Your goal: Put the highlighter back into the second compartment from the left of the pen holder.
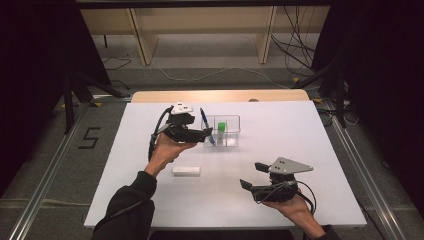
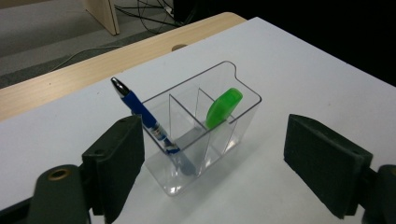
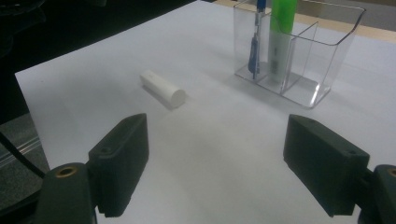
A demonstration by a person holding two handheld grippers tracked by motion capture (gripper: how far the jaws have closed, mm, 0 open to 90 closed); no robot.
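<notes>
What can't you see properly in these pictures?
- Blue pen: in the high view the left gripper covers its lower part; any print on it is too small to read.
- Green thing in the clear organizer: the right gripper view's top edge cuts off its top, so what it is stays unclear.
- White cylinder: too small in the high view to identify.

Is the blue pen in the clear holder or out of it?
In. The blue pen leans tilted inside an end compartment of the clear plastic holder, tip down, its top sticking out above the rim.
</notes>
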